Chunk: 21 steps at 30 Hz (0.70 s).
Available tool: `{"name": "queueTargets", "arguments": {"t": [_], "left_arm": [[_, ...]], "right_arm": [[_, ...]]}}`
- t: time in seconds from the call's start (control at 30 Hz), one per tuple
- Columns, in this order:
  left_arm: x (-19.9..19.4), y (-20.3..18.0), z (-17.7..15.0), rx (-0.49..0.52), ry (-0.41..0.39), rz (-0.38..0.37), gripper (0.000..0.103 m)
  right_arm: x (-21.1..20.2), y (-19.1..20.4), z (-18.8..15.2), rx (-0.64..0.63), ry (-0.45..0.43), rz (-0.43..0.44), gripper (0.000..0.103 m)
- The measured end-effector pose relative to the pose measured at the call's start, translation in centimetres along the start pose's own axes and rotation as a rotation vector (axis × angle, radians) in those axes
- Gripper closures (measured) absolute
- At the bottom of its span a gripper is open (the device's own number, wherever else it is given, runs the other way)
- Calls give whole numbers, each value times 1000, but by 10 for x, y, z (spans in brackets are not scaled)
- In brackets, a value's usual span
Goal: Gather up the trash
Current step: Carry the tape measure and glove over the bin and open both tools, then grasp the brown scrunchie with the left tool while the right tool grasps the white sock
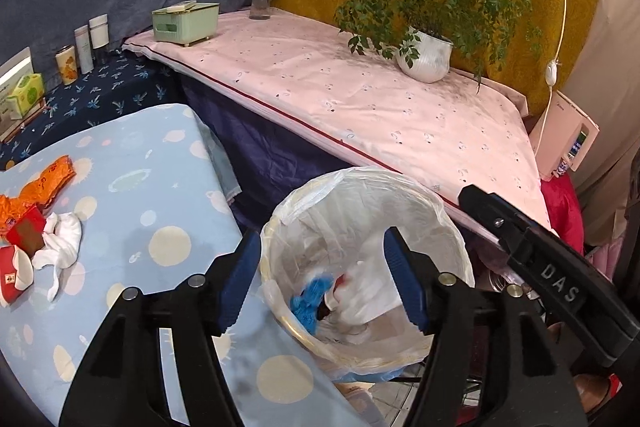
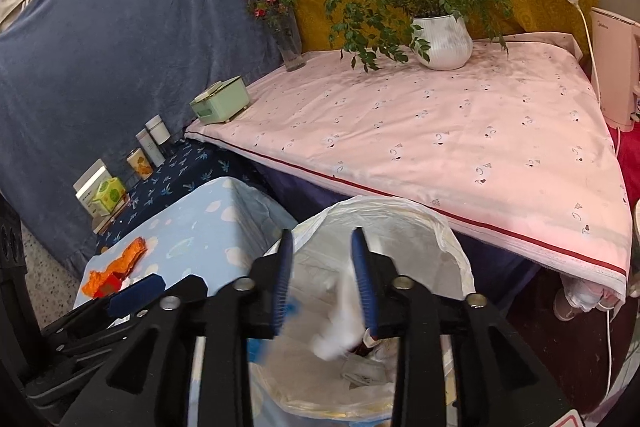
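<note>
A trash bin with a white liner [image 1: 400, 187] stands on the floor between the blue spotted table [image 1: 168, 187] and the pink-covered table. My left gripper [image 1: 322, 283] hangs open over the bin with nothing between its blue pads. Inside lie a blue scrap [image 1: 310, 301] and white tissue [image 1: 372, 291]. My right gripper [image 2: 323, 279] is open above the same bin [image 2: 400, 211]; a blurred white tissue [image 2: 336, 327] is just below its fingers, not pinched. On the blue table remain an orange wrapper [image 1: 44, 187], a red box [image 1: 26, 235], a white tissue [image 1: 60, 247] and a red-white carton [image 1: 14, 273].
The pink table [image 1: 360, 99] carries a potted plant [image 1: 426, 57], a flower vase [image 1: 262, 1] and a green box [image 1: 184, 21]. Bottles and cartons [image 1: 86, 47] line the dark blue cloth. A white appliance [image 1: 568, 135] and hanging cord [image 1: 554, 75] are at right.
</note>
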<state>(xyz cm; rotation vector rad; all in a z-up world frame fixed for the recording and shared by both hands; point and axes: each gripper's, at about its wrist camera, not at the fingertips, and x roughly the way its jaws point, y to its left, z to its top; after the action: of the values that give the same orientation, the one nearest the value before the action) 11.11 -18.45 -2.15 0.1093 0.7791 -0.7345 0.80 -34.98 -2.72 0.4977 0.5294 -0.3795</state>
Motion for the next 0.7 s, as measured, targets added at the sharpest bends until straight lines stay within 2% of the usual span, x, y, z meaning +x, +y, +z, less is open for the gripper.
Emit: {"name": "queueTargets", "arguments": {"t": [0.33,0.7], "left_arm": [[-7,22,-6,-35,1,35,43],[-29,67,-14,-120,-8,75,43]], "right_arm": [[-3,20,-1,-31,-3,19,59],[-3,58,-8,-85,12,51,52]]}}
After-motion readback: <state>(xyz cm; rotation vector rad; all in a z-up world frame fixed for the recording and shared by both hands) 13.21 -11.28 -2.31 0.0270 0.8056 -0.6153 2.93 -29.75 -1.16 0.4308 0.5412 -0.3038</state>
